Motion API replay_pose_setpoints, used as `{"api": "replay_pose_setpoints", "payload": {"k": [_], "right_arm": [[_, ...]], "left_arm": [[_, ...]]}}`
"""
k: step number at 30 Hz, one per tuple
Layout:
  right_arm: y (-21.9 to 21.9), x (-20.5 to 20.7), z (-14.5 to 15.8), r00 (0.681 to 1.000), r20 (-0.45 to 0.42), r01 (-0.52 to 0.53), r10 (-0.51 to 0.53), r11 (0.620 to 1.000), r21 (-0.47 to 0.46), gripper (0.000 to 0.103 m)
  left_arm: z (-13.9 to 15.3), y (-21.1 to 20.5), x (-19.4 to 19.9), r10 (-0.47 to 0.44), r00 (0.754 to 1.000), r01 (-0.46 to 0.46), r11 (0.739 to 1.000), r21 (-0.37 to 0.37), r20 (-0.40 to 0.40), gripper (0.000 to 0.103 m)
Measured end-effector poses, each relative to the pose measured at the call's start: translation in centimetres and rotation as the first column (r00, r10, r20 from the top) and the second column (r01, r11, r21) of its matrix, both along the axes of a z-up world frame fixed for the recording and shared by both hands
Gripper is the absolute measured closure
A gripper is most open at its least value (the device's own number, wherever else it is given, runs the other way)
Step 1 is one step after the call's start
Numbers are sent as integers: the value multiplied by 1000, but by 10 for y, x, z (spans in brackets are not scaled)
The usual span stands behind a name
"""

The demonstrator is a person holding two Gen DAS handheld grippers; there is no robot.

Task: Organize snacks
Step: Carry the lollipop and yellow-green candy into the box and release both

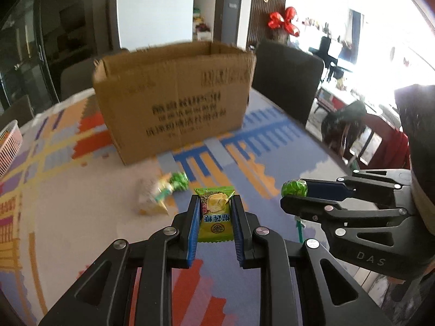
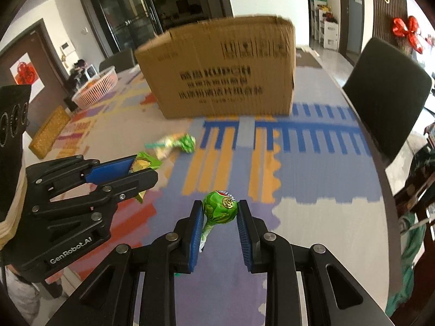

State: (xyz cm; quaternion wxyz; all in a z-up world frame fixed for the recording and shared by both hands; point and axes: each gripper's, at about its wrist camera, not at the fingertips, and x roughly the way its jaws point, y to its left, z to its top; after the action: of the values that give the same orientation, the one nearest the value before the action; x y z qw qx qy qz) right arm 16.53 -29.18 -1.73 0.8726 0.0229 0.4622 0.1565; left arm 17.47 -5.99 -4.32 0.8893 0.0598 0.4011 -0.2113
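My left gripper [image 1: 214, 203] is shut on a green-and-yellow candy packet [image 1: 216, 217], held above the table; it also shows in the right wrist view [image 2: 144, 165]. My right gripper [image 2: 220, 206] is shut on a green lollipop [image 2: 220, 209], which also shows in the left wrist view [image 1: 294, 188] at the right gripper's tip [image 1: 295, 194]. An open cardboard box [image 1: 174, 100] stands on the table beyond both grippers, seen too in the right wrist view [image 2: 223, 70]. A few more green and white wrapped snacks [image 1: 163, 193] lie on the table before the box [image 2: 176, 144].
The table has a colourful patterned cloth [image 2: 299, 163]. A pink slatted basket [image 2: 96, 87] stands at the far left, and its edge shows in the left wrist view [image 1: 9, 144]. Dark chairs [image 2: 386, 95] stand along the table's right side.
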Motion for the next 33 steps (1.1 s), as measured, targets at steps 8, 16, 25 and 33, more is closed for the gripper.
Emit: {"api": "replay_pose_setpoints", "payload": {"k": [8, 16, 25, 33], "right_arm": [[5, 17, 42, 993, 114, -6, 3, 1000, 18, 77], [8, 41, 86, 974, 227, 4, -12, 999, 33, 77], [16, 79, 123, 959, 285, -4, -9, 999, 48, 77], [21, 119, 140, 955, 297, -8, -9, 998, 56, 77]], "left_arm": [[48, 11, 16, 63, 995, -60, 997, -42, 76, 80], [94, 16, 38, 104, 979, -97, 994, -51, 177, 80], [121, 28, 77, 150, 970, -135, 987, -91, 190, 80], [128, 31, 114, 165, 969, -150, 984, -94, 182, 80]]}}
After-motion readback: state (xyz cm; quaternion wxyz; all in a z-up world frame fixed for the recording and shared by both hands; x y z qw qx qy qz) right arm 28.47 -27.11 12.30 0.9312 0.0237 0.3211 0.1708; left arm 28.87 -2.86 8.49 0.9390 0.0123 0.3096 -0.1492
